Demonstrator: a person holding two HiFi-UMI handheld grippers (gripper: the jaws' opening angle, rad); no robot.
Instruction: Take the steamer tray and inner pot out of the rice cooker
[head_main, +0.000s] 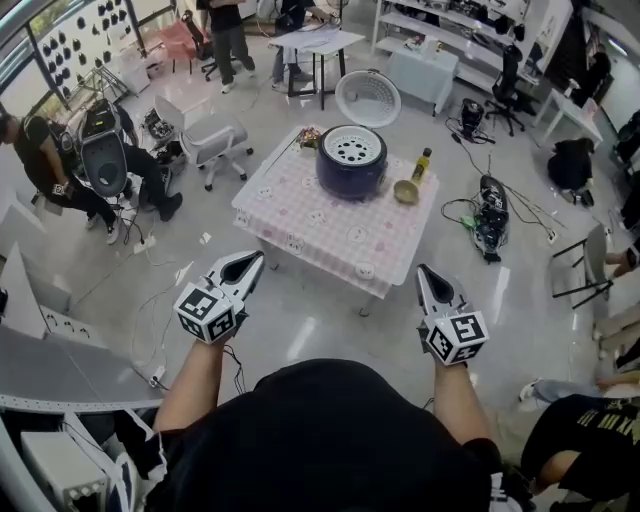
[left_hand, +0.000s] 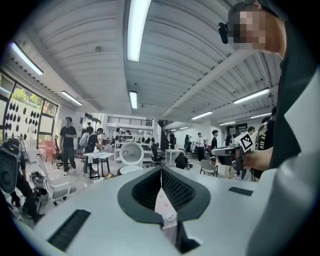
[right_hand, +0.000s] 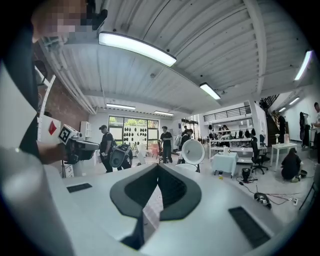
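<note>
The dark blue rice cooker (head_main: 351, 170) stands on the far part of a low table with a pink checked cloth (head_main: 320, 228). Its round white lid (head_main: 368, 98) is tipped up behind it. A white steamer tray with holes (head_main: 352, 147) sits in the cooker's top; the inner pot is hidden beneath it. My left gripper (head_main: 250, 262) and right gripper (head_main: 425, 272) are held level in front of me, well short of the table, both shut and empty. In the left gripper view the shut left gripper (left_hand: 161, 170) points toward the distant lid (left_hand: 132, 152). The right gripper (right_hand: 158, 166) faces the lid (right_hand: 193, 151) likewise.
A yellow-green bottle (head_main: 422, 165) and a small bowl (head_main: 405, 191) stand right of the cooker, flowers (head_main: 308, 137) to its left. A white office chair (head_main: 215, 135) is left of the table. Cables and gear (head_main: 490, 215) lie on the floor at right. A seated person (head_main: 50, 165) is far left.
</note>
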